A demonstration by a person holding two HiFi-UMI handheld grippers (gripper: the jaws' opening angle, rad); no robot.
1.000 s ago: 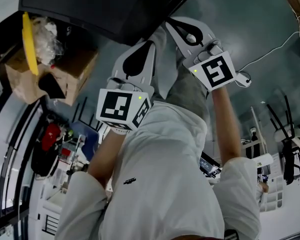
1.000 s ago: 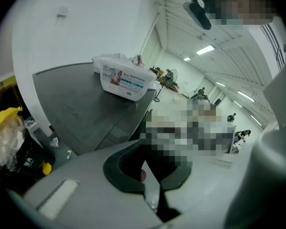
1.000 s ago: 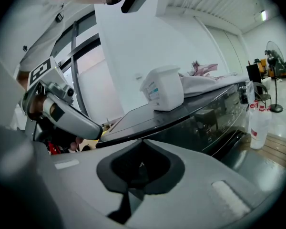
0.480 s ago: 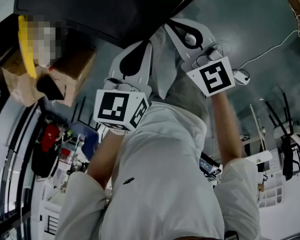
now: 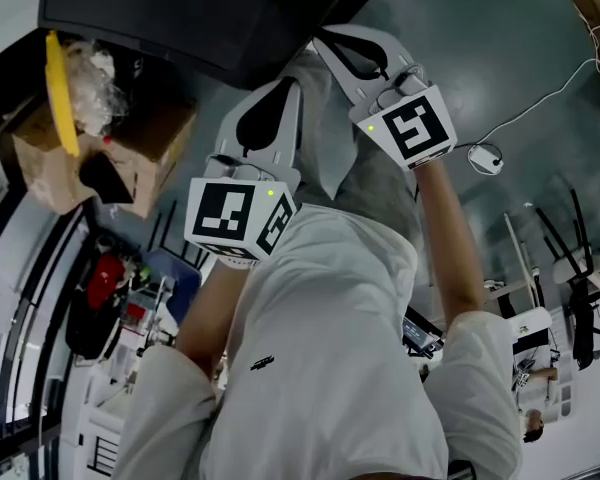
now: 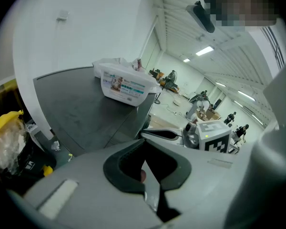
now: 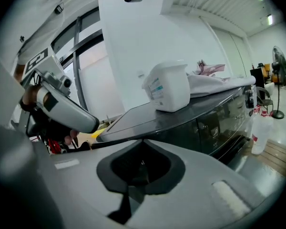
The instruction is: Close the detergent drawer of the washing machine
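Jaws on the left gripper (image 6: 144, 141) are pressed together at the tips, with nothing pinched between them. The dark padded hollow behind the tips is empty apart from a small pinkish spot that I cannot identify. The right gripper (image 7: 143, 141) is in the same state: its tips meet, it holds nothing, and it touches nothing.

From the head view, both tools are held up side by side in front of the person's white shirt (image 5: 330, 348). They are close together but apart, and their tips point toward the edge of the dark top of the washing machine (image 5: 200, 13). Neither tool is in contact with the machine.

The right gripper view shows the machine's flat grey top with a white detergent tub (image 7: 168, 87) standing on it and a pale cloth (image 7: 212, 80) lying just behind the tub. The dark front panel (image 7: 219, 120) runs below the top's edge. The detergent drawer should sit somewhere along that front, but I cannot pick it out or tell whether it is pushed in. A cardboard box (image 5: 140, 133) with a yellow strip (image 5: 60, 93) against it sits beside the machine, off to the left.
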